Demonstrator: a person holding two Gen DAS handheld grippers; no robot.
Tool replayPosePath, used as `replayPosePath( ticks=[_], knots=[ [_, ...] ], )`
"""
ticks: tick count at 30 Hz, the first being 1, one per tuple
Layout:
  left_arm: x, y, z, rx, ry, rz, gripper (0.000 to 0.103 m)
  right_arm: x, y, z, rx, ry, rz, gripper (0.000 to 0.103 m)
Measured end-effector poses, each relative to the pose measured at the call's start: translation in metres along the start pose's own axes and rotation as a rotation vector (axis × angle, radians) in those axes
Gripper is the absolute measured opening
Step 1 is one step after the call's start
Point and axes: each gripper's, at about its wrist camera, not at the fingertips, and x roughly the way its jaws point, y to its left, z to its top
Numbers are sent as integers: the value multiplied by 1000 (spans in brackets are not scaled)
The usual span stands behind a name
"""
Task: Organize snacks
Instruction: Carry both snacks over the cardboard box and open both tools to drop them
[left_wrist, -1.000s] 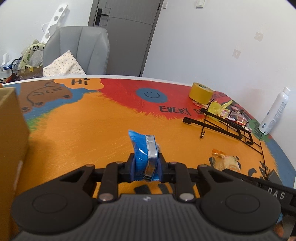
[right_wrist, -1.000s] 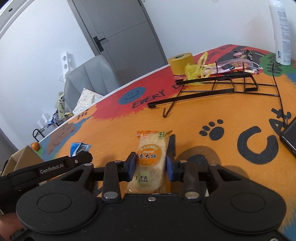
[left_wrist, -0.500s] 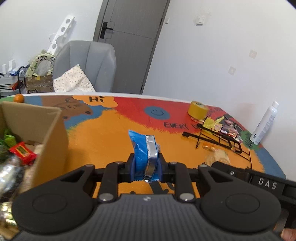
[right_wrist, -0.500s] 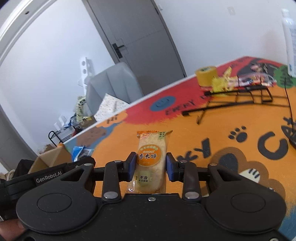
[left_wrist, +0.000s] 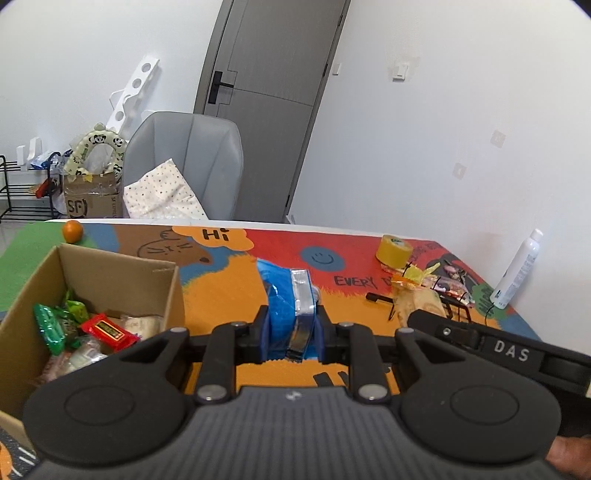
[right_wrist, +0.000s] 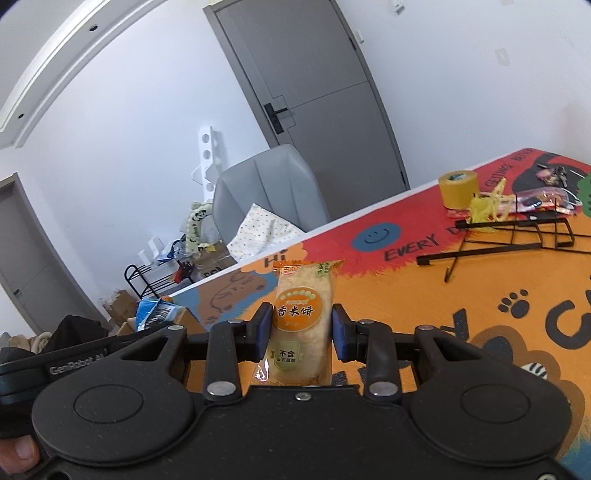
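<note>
Item: left gripper (left_wrist: 291, 326), fingers clamped on blue snack packet (left_wrist: 286, 295). Item: right gripper (right_wrist: 299, 332), fingers clamped on orange rice-cracker packet (right_wrist: 303, 317). Change: both have lifted off the bench (left_wrist: 221, 291); cardboard box (left_wrist: 110, 266) of snacks has come into view near left, so drop-off looks next. Pose: both tilted slightly down, side by side

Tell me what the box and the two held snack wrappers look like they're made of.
Box: plain brown corrugated cardboard, matte, raw cut edges. Blue packet in the left tool: glossy plastic film with a silvery foil-like seam. Rice cracker pack in the right tool: thin, partly clear shiny plastic, probably.
</note>
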Motion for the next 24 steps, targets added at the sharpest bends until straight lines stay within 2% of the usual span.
replayPosePath(
  ticks=[11, 24],
  knots=[
    [-30, 28, 9, -16, -33, 34, 22, 1, 34, 4, -44, -8, 62, 32],
    [-61, 81, 17, -81, -61, 98, 22, 17, 73, 2, -85, 11, 128, 32]
  ],
)
